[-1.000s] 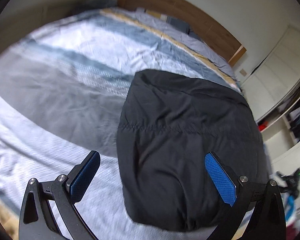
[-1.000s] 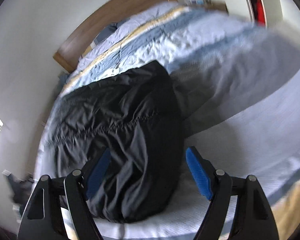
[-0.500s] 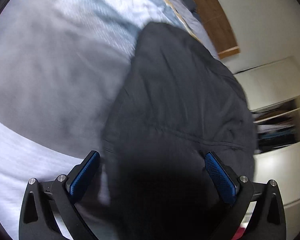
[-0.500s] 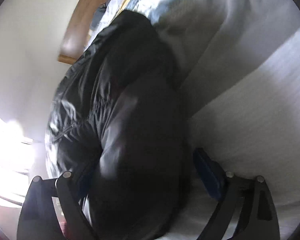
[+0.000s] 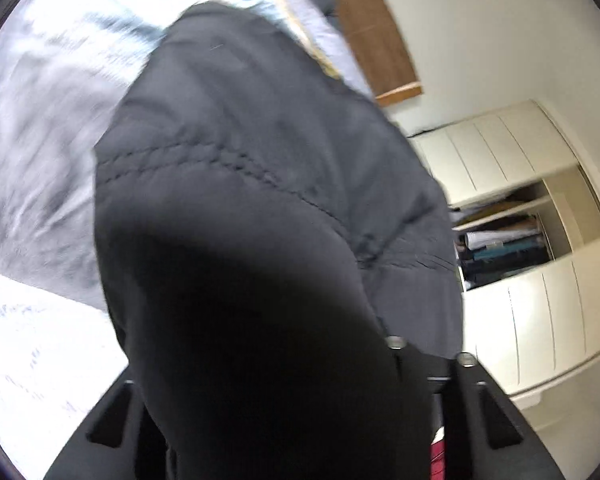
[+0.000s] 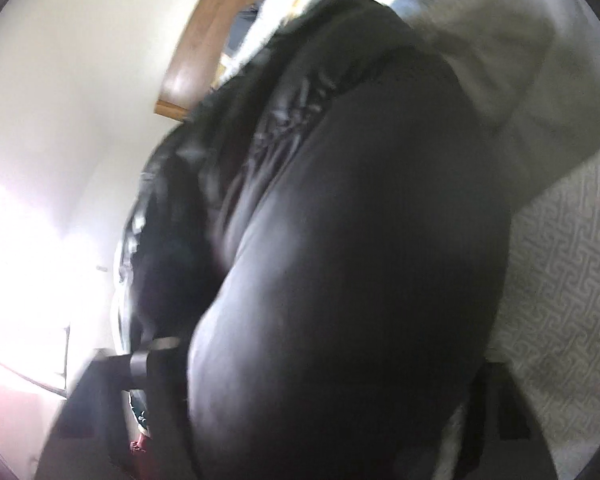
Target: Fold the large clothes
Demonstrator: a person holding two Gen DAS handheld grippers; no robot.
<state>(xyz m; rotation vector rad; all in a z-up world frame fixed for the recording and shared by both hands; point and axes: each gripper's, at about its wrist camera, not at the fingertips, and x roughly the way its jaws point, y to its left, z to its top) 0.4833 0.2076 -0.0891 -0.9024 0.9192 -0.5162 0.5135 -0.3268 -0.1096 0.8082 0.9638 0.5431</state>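
Observation:
A black padded jacket (image 5: pixel 240 128) lies folded on the bed and fills most of both wrist views. Its near edge bulges up between the jaws of my left gripper (image 5: pixel 268 360), which are closing on the fabric; the cloth hides the pads, and only the black finger bases show. In the right wrist view the same jacket (image 6: pixel 360 200) swells between the jaws of my right gripper (image 6: pixel 320 360), which are closing too, with both pads buried in the cloth. Both grippers point slightly downward at the jacket's near end.
The bed cover (image 5: pixel 32 152), striped grey, blue and white, spreads left of the jacket, with a patterned white part (image 6: pixel 560 280) on the right. A wooden headboard (image 5: pixel 372 32) stands behind. A white wardrobe (image 5: pixel 520 168) with an open shelf flanks the bed.
Both grippers dropped and pushed forward onto the jacket's near edge. Their jaws went from wide open with blue pads showing to narrowed around the fabric, which now covers the pads.

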